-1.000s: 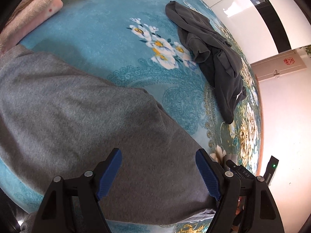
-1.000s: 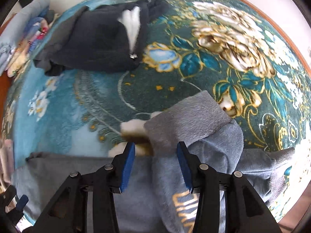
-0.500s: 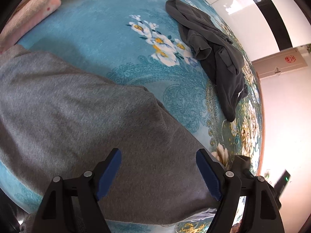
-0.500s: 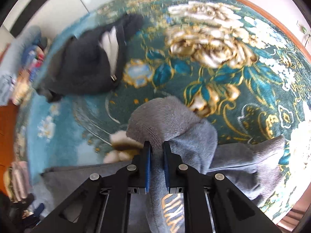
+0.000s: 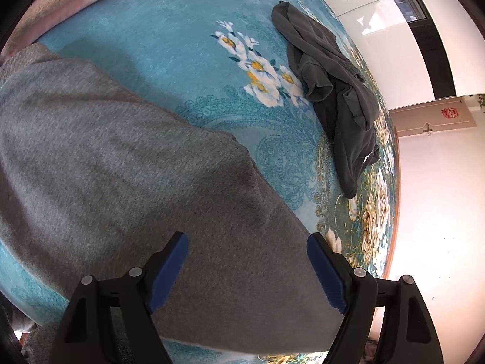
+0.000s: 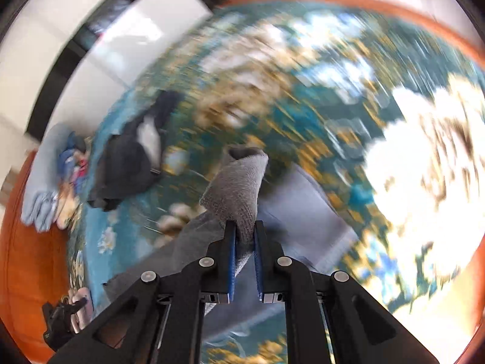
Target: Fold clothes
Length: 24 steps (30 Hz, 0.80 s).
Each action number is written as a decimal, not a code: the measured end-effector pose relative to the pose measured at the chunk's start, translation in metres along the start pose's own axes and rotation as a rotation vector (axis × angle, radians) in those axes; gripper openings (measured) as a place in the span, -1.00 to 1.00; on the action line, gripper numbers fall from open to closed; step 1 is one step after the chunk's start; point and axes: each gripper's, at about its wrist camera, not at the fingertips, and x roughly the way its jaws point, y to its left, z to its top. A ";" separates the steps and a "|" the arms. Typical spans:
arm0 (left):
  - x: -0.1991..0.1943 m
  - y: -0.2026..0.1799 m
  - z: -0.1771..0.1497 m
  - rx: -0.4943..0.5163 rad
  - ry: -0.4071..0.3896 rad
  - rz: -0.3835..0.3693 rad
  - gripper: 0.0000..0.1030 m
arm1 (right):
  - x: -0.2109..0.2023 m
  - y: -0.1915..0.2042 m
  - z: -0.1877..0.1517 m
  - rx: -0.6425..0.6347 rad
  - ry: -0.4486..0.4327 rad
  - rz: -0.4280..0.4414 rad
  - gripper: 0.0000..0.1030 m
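Right gripper (image 6: 244, 236) pinches grey sleeve cuff (image 6: 238, 188) above carpet (image 6: 303, 115).

Left wrist view sharp, daylit, fisheye-curved edges. Right wrist view heavily motion-blurred; the teal floral patterned carpet (image 6: 318, 97) overexposed at right.

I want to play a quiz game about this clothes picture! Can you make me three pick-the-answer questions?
1. Where does the dark grey garment lie?
A. on the flowered carpet
B. on a chair
C. in a basket

2. What colour are the pads on the fingers?
A. red
B. blue
C. yellow

3. What is the right gripper doing?
A. hanging open
B. holding a cup
C. pinching the grey sweater cuff

Answers: 1 A, it sprawls beside the white flowers. 2 B, both grippers show blue pads. 3 C, the fingers are shut on the ribbed cuff, while the left gripper is wide open.
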 end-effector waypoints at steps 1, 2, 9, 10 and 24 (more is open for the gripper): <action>0.000 -0.001 0.000 0.006 0.000 0.006 0.62 | 0.009 -0.012 -0.004 0.033 0.025 -0.003 -0.79; 0.000 -0.002 -0.001 0.013 -0.001 0.014 0.62 | 0.017 -0.023 -0.008 0.061 0.045 -0.019 -0.79; -0.002 0.001 0.000 -0.002 -0.009 0.021 0.62 | 0.013 -0.035 -0.011 0.106 0.009 -0.005 -0.79; -0.001 0.001 0.000 -0.003 -0.009 0.022 0.62 | 0.008 -0.036 -0.008 0.104 -0.007 -0.008 -0.79; -0.002 -0.002 -0.002 0.018 -0.006 0.060 0.62 | -0.013 -0.031 0.006 0.030 -0.063 0.023 -0.41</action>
